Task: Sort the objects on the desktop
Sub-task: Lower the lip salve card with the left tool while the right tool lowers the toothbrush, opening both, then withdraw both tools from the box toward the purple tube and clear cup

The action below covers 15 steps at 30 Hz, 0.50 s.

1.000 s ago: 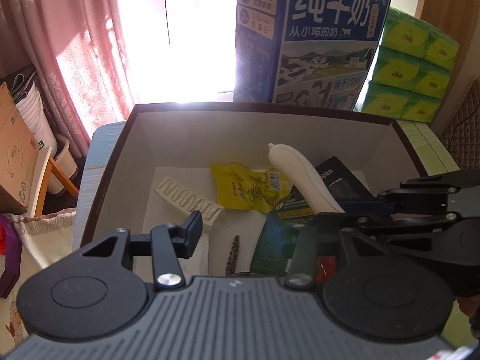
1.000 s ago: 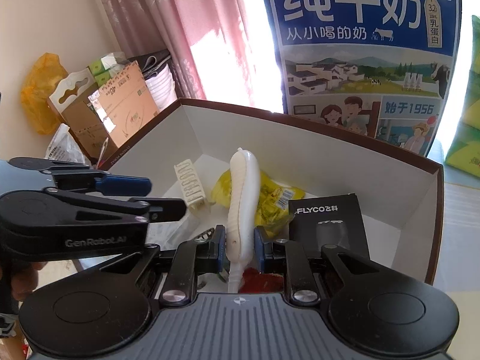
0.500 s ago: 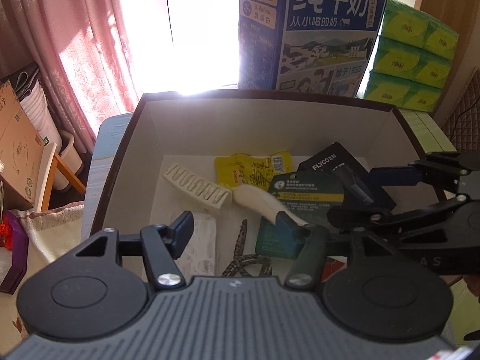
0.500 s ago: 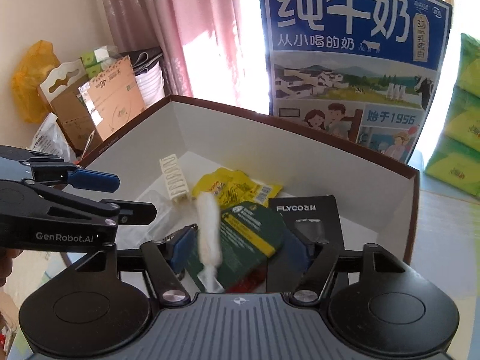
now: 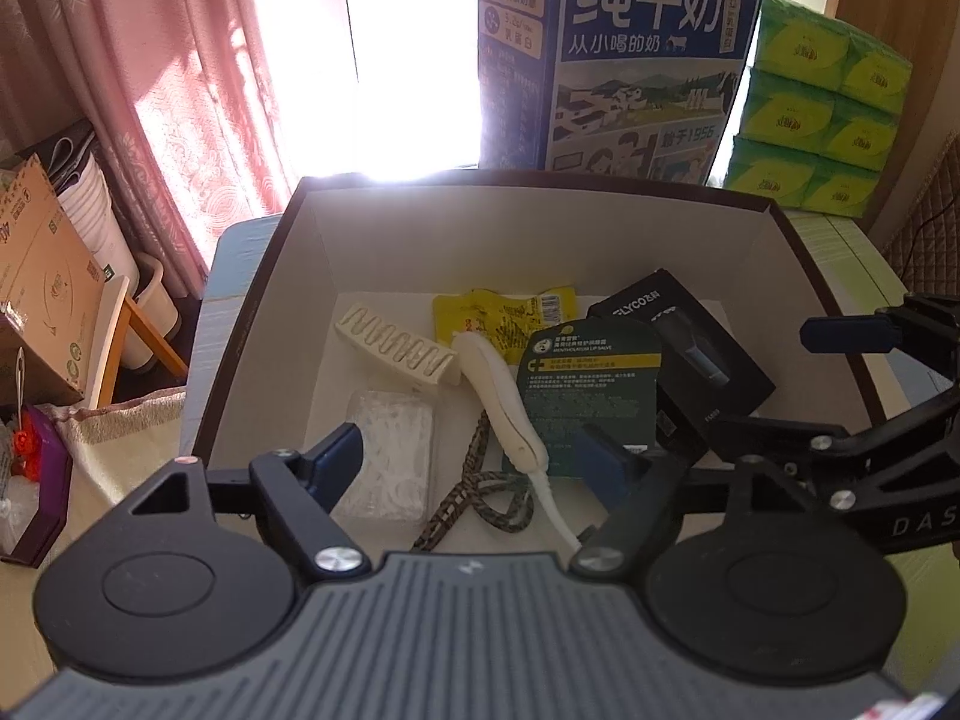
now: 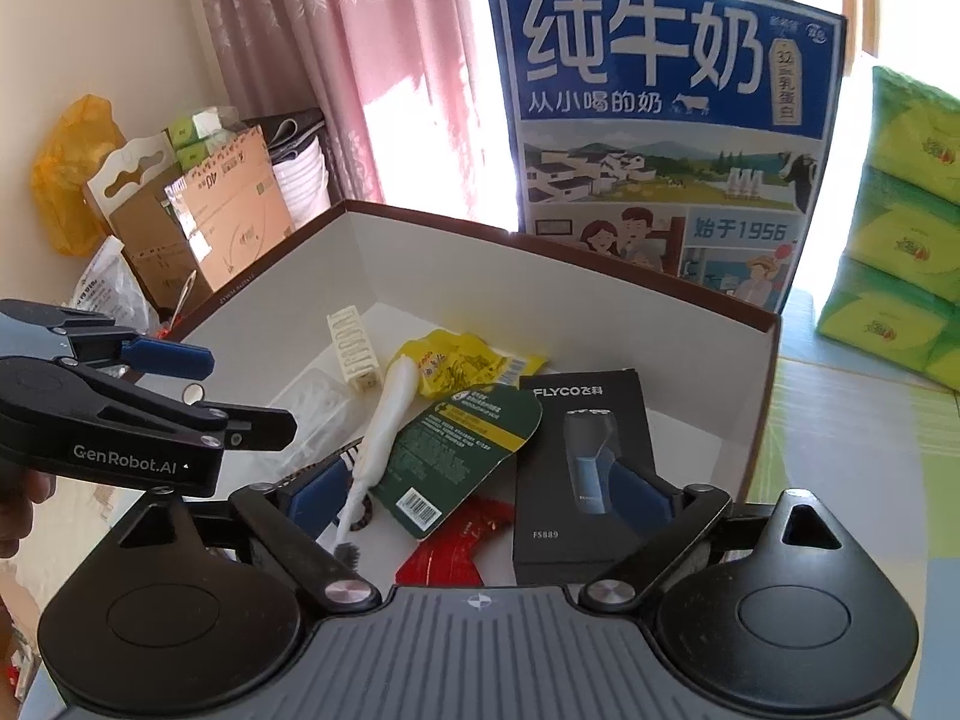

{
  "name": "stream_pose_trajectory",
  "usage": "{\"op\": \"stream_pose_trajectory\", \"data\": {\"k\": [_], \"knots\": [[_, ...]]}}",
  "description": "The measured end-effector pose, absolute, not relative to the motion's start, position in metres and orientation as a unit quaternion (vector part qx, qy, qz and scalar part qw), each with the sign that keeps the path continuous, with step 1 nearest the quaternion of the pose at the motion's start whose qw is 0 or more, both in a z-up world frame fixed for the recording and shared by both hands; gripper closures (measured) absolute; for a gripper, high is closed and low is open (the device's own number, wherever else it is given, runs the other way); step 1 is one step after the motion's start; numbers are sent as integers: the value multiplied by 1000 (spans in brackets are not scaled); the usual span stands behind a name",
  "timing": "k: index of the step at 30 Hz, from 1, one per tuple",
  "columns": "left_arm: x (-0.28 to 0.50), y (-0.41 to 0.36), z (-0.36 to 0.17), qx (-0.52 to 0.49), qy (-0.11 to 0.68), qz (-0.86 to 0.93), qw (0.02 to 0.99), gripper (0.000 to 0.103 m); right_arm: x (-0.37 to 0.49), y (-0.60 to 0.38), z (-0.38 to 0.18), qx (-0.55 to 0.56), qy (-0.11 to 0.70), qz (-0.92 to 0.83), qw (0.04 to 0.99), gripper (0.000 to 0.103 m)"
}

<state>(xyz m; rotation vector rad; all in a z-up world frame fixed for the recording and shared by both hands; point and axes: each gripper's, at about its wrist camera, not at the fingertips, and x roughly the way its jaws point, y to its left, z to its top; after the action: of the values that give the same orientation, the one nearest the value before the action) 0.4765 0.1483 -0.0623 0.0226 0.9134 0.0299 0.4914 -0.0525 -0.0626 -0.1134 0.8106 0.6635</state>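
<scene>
Right gripper [image 6: 480,495], fingers spread wide and empty, held above the near end of the open box [image 6: 600,276]; a second ago the same fingers were clamped on the white brush [image 6: 384,420], and half a second ago they had parted with the brush dropping between them. The brush now lies flat on the box floor, its bristle end toward the camera, its handle resting against the yellow snack packet [image 6: 468,363] and beside the green lip-salve card [image 6: 462,450]. Left gripper [image 5: 474,462], likewise spread and holding nothing, hovers over the clear plastic case [image 5: 390,456] and the braided cable [image 5: 474,498]; it has carried nothing throughout. Also in the box: the cream ribbed clip [image 5: 396,345], the black shaver carton [image 6: 582,462] and a red wrapper [image 6: 456,546] partly under the card. Behind the box stands the blue milk carton [image 6: 660,120].

Interpretation: the release is complete, so one more object counts as sorted. Both grippers are free, and the likely next step is to withdraw from the box and fetch another item; none is visible outside it here.
</scene>
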Motion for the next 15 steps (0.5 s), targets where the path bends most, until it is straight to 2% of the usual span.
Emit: {"op": "stream_pose_trajectory", "data": {"k": [10,15], "knots": [[441,137,-36,-2,432,36,901,17,468,-68,-42,-38,376,318,869,6],[416,130,-26,-16,429,48,902,17,450,-79,-32,-27,375,323,868,4]]}}
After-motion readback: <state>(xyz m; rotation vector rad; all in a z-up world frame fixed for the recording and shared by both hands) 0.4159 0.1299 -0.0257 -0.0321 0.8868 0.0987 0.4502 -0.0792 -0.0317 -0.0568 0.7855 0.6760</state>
